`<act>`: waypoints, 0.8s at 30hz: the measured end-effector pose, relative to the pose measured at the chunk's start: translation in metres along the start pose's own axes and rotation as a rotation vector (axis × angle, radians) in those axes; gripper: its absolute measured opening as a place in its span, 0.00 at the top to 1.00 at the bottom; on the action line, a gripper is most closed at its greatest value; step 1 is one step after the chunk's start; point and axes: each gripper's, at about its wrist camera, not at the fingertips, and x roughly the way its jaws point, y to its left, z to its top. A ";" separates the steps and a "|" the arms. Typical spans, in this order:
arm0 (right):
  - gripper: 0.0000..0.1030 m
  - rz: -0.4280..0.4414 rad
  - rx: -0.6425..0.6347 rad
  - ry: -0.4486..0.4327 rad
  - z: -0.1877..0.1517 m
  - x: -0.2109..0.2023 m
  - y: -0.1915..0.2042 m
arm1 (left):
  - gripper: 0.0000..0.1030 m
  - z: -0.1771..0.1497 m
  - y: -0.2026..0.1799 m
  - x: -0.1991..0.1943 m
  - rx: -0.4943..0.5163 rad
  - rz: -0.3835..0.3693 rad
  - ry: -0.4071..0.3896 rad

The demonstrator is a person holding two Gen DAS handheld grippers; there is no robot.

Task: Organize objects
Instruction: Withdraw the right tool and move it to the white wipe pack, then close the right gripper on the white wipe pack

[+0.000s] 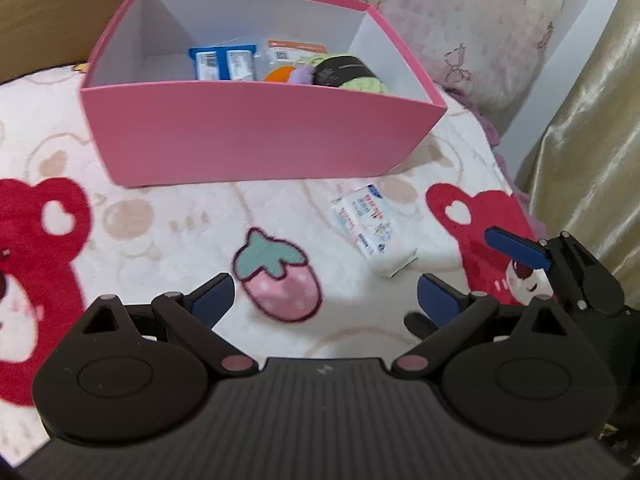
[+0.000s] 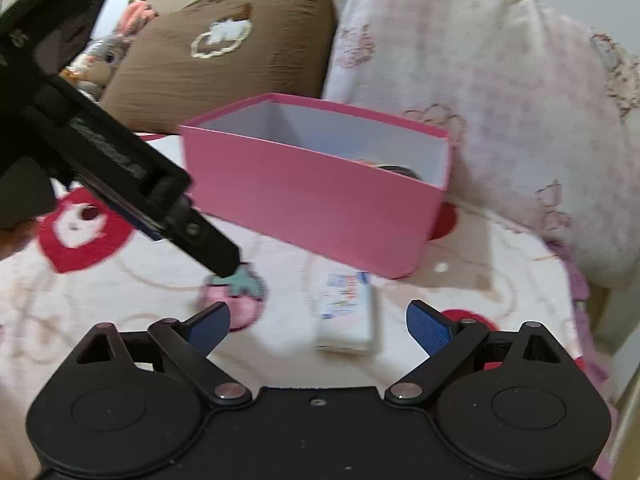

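Observation:
A pink box stands open on the blanket; it also shows in the right wrist view. Inside lie blue packets, an orange-labelled packet and a green yarn ball with a black band. A small white tissue pack lies on the blanket in front of the box, just ahead of my right gripper, which is open and empty. My left gripper is open and empty, above a strawberry print. The right gripper's fingers show at the left view's right edge.
The blanket has red bear prints. A brown pillow and a pink patterned pillow lie behind the box. A golden curtain hangs at the right. The left gripper's body crosses the right view's left side.

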 end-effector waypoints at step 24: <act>0.50 0.061 0.060 0.135 -0.020 0.068 -0.019 | 0.44 -0.001 -0.025 0.092 -0.035 -0.038 -0.016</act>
